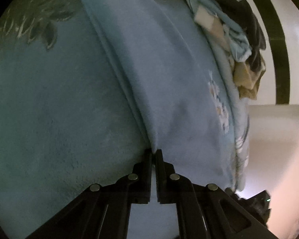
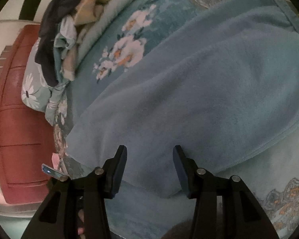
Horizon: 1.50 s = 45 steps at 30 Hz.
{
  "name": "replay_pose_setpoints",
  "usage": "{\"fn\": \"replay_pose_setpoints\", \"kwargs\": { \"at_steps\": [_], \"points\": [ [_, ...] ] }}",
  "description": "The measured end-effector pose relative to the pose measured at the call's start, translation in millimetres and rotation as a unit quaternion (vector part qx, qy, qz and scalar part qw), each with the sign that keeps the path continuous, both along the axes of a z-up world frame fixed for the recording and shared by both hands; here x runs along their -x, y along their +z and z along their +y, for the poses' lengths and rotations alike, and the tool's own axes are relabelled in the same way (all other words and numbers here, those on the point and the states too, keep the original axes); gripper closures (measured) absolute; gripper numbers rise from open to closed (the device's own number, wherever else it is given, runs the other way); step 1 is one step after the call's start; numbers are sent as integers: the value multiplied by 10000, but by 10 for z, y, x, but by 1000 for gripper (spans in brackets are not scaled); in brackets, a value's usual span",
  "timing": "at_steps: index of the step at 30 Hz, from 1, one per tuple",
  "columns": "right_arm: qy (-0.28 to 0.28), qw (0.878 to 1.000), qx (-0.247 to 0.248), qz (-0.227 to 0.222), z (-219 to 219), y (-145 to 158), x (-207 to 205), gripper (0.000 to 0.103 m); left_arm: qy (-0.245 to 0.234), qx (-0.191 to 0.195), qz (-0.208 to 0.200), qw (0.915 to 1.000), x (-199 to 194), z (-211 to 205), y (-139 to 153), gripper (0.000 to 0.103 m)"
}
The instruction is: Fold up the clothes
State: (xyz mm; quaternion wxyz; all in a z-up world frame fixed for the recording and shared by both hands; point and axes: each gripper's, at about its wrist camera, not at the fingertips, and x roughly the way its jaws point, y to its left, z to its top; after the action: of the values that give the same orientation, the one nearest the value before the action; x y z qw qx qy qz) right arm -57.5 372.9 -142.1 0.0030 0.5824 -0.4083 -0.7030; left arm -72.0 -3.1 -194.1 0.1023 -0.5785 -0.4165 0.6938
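Note:
A plain blue fleece cloth (image 2: 199,91) lies spread over a flowered teal bedspread (image 2: 129,45), with its hemmed edge curving along the right. My right gripper (image 2: 150,151) hovers open just above its near part, nothing between the fingers. In the left wrist view the same blue cloth (image 1: 159,75) rises in long folds from my left gripper (image 1: 153,152), whose jaws are shut on a pinched edge of it. The teal bedspread (image 1: 49,109) fills the left of that view.
A heap of crumpled clothes (image 2: 69,29), dark, pale blue and tan, sits at the far edge of the bed, also seen as a clothes heap (image 1: 239,39). A flowered pillow (image 2: 32,91) lies beside it. A red cabinet (image 2: 16,123) stands at the left, with a small lit device (image 2: 50,172) near the bed's edge.

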Motion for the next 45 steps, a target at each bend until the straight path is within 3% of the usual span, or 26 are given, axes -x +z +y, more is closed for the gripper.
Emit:
{"fn": "replay_pose_setpoints", "kwargs": {
  "at_steps": [5, 8, 10, 13, 14, 19, 23, 24, 25, 28, 33, 37, 42, 45],
  "points": [
    [-21, 9997, -51, -243, 14, -57, 8, 54, -198, -159, 139, 9996, 83, -119, 165, 98],
    [-47, 9997, -197, -151, 8, -12, -3, 54, 189, 129, 361, 9991, 193, -492, 315, 96],
    [-94, 9993, -367, 29, 3, 60, -25, 54, 685, 360, 329, 9965, 313, -837, 338, 83],
    [-164, 9975, -622, 298, -5, 168, -58, 53, 1486, 732, 196, 9860, 510, -1338, 296, 69],
    [-187, 9966, -707, 388, -8, 204, -70, 46, 1624, 784, 137, 9835, 572, -1454, 269, 67],
    [-242, 9935, -976, 543, -18, 274, -76, 44, 1631, 927, 141, 9821, 736, -1551, 253, 65],
    [-259, 9941, -962, 438, -1, 239, -58, 44, 1552, 1028, 182, 9824, 850, -1569, 254, 68],
    [-248, 9941, -966, 431, -6, 238, -53, 44, 1532, 1053, 192, 9824, 879, -1573, 255, 73],
    [-238, 9941, -969, 422, -10, 237, -51, 44, 1512, 1078, 202, 9824, 908, -1577, 255, 87],
    [-217, 9943, -966, 388, -22, 228, -48, 44, 1453, 1154, 233, 9824, 993, -1591, 256, 93],
    [-214, 9948, -926, 379, -22, 223, -49, 44, 1746, 554, 35, 9831, 953, -1680, 170, 87],
    [-261, 9956, -823, 366, 5, 208, -62, 44, 2212, -364, 59, 9745, 840, -1736, 43, 58],
    [-274, 9963, -737, 351, 15, 196, -63, 44, 2420, -673, 152, 9678, 781, -1751, -47, 57],
    [-221, 9966, -724, 328, 4, 179, -46, 44, 2657, -1032, 181, 9583, 779, -1787, -115, 51]
  ]
}}
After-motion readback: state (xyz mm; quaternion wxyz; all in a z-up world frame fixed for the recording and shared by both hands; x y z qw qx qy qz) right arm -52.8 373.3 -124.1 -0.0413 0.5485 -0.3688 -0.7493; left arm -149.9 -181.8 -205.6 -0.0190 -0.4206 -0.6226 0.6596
